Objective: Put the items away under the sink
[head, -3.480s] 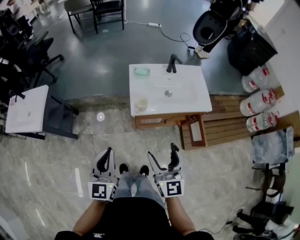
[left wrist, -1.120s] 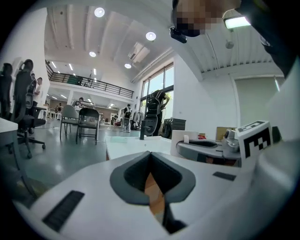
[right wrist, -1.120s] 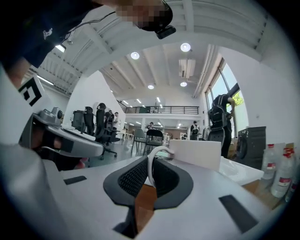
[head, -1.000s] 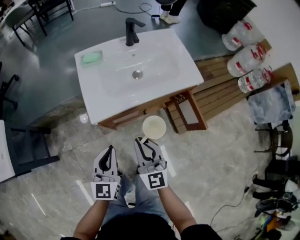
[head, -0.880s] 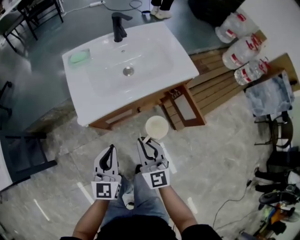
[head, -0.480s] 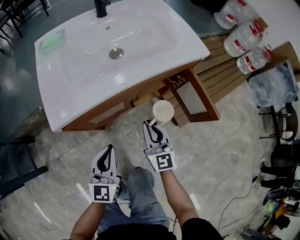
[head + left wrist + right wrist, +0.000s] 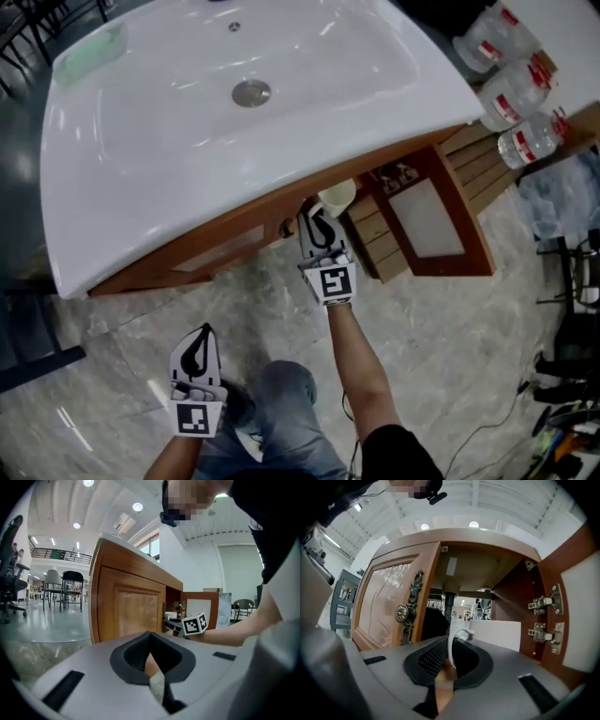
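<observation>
A white mug (image 7: 336, 195) hangs at the mouth of the open cabinet under the white sink (image 7: 141, 178). My right gripper (image 7: 319, 217) is shut on its thin handle (image 7: 457, 641). The right gripper view shows the mug body (image 7: 494, 634) in front of the jaws, inside the cabinet opening, below the dark drain pipe (image 7: 449, 603). My left gripper (image 7: 197, 352) hangs low near the person's knee, shut, with nothing in it. From the left gripper view (image 7: 151, 667) I see the right gripper's marker cube (image 7: 193, 623) at the cabinet.
The cabinet's left door (image 7: 402, 612), with an ornate knob, stands closed. The right door (image 7: 427, 220) is swung open, hinges (image 7: 543, 604) showing. A green soap dish (image 7: 89, 47) sits on the sink's far corner. Water bottles (image 7: 516, 94) lie on wooden slats at right.
My right gripper carried the mug forward from in front of the cabinet to its opening under the sink edge. The left gripper dropped back toward the person. The head camera moved closer.
</observation>
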Action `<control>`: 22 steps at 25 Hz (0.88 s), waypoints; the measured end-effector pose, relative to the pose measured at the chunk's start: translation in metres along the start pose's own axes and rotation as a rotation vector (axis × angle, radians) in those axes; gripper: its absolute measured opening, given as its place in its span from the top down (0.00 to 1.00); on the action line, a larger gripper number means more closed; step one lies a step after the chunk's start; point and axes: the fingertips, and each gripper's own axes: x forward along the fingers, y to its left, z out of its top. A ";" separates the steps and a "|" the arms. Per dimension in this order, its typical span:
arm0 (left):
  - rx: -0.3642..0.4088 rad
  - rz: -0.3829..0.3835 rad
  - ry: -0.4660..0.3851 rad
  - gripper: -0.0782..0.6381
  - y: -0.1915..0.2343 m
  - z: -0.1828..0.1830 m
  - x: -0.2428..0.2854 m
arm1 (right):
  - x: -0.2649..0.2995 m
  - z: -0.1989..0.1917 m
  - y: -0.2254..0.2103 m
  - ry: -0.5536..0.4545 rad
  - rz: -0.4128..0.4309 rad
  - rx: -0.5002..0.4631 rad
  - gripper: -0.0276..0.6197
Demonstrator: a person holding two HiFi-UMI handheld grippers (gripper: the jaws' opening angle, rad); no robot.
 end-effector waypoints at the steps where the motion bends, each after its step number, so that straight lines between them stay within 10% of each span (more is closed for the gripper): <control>1: 0.004 0.008 0.003 0.88 0.003 -0.004 -0.001 | 0.008 -0.003 -0.004 -0.005 0.006 -0.001 0.90; 10: 0.004 0.032 0.005 0.88 0.010 -0.017 -0.001 | 0.039 -0.011 -0.016 -0.048 0.000 -0.007 0.89; 13: 0.009 0.027 0.010 0.88 0.004 0.001 -0.006 | 0.015 -0.015 -0.018 0.021 -0.051 0.040 0.75; 22: -0.044 -0.002 0.038 0.88 -0.026 0.160 -0.078 | -0.146 0.092 0.024 0.257 -0.058 0.153 0.86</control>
